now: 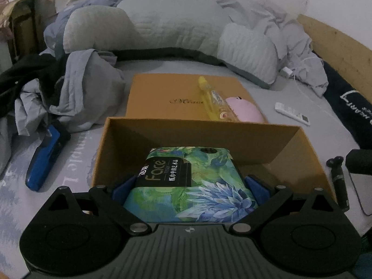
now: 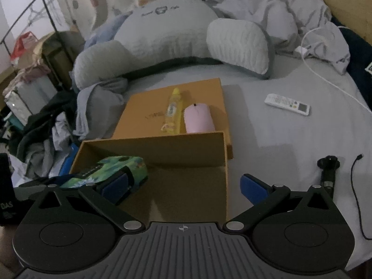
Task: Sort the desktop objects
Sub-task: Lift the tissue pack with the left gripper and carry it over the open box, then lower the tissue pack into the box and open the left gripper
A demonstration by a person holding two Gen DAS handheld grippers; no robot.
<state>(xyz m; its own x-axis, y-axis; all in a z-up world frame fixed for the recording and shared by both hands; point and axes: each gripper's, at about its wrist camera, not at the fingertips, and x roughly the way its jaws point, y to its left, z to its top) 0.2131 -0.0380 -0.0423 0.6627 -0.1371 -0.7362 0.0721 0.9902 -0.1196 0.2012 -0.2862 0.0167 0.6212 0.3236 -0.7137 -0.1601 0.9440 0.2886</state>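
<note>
The work surface is a bed spread with a grey sheet, dim-lit, with a large grey backrest pillow at the far end, rumpled grey bedding behind it, and a wooden bed frame along the right edge. A heap of clothes lies to the left, and in the right wrist view a metal clothes rack stands beyond it. An open tan cardboard box sits on the sheet, its lid flat just behind it and carrying a yellow bottle beside a pink mouse. The left gripper clamps its blue pads on either side of a floral tissue pack, held inside the box on its left side; the pack's long axis runs away from the camera toward the box's far wall, printed face up. The right gripper hovers over the box's near right part with its fingers spread wide, grasping nothing. A white remote lies on the sheet to the right, well apart from the box, a blue object to the left, and a small black tool with a black cable near the right.
</note>
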